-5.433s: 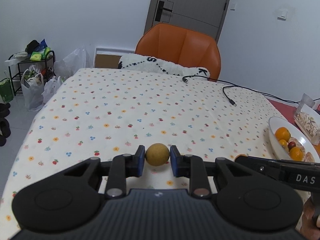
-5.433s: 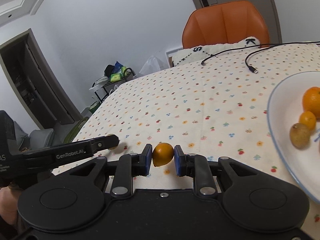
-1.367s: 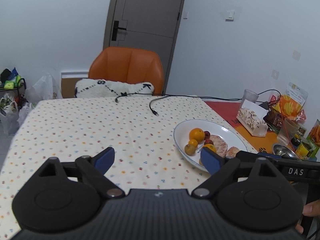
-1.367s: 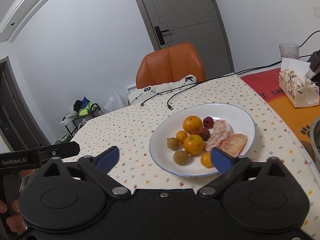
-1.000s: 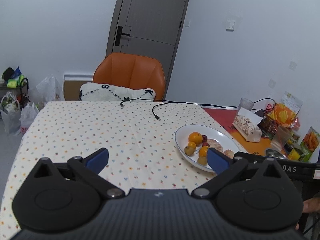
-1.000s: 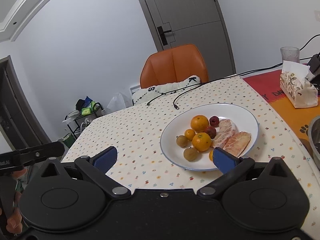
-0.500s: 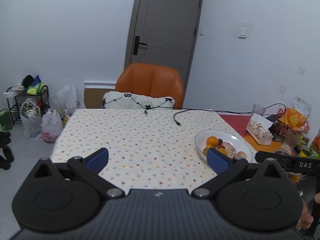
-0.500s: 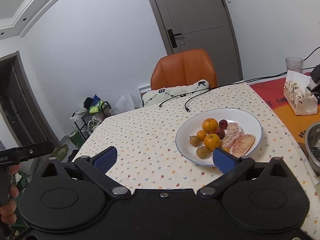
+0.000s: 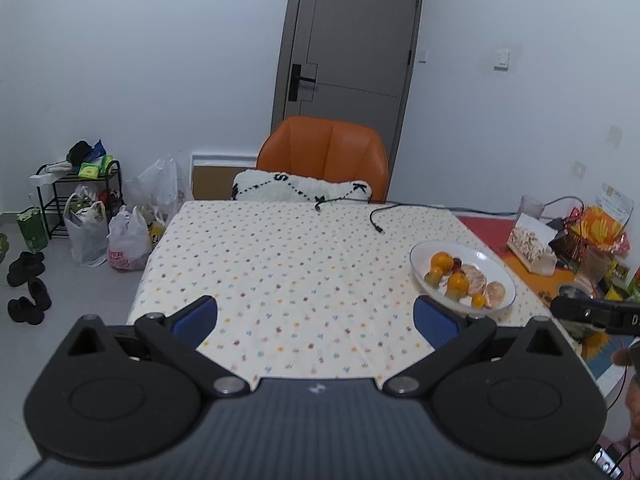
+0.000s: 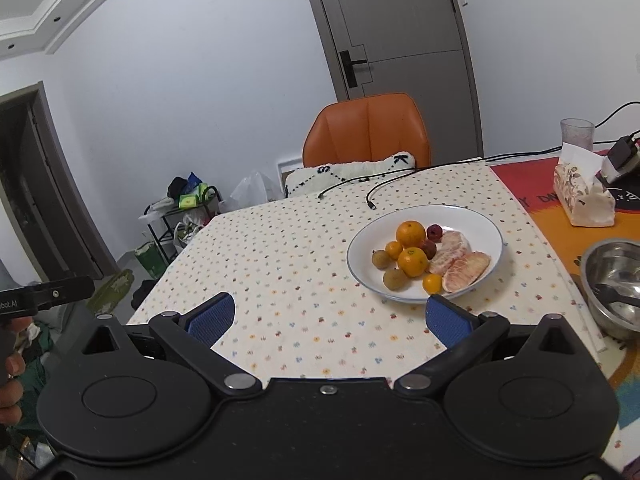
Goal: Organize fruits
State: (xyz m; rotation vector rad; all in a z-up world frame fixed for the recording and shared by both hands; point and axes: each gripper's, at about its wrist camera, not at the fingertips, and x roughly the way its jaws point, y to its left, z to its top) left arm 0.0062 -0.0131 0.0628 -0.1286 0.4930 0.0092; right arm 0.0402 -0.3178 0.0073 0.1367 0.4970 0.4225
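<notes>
A: How do the jaws stand?

B: Wide apart on both, nothing between them. The left gripper [image 9: 315,316] and the right gripper [image 10: 327,317] each show two blue pads splayed out, with only dotted tablecloth [image 9: 280,264] in the gap. Both hang above the near edge of the table, well back from any fruit.

A: So where is the fruit?

B: All on the white plate [image 10: 486,222]. From the right jaws it sits just ahead, a little to the right; from the left jaws, ahead and well off to the right. I'd judge the sorting is finished, since no loose fruit shows on the cloth.

A: Why are they held empty like that?

B: Likely a resting pose after the release, clear of the plate so nothing gets knocked.

A: What's in the dish?

B: Round oranges [image 10: 410,233] with dimpled skin, small dull brown fruits [image 10: 395,278], two dark red ones [image 10: 434,233], and peeled pomelo segments [image 10: 466,265], pale pink and fibrous. The plate is shallow and glossy with a thin blue rim.

A: Beyond that?

B: Black cables [image 10: 372,196] trail across the far edge, and behind them stands an orange chair [image 9: 324,152] with a fluffy white cushion [image 9: 300,190]. Right of the plate are a tissue pack [image 10: 582,200] and a steel bowl [image 10: 612,284].
</notes>
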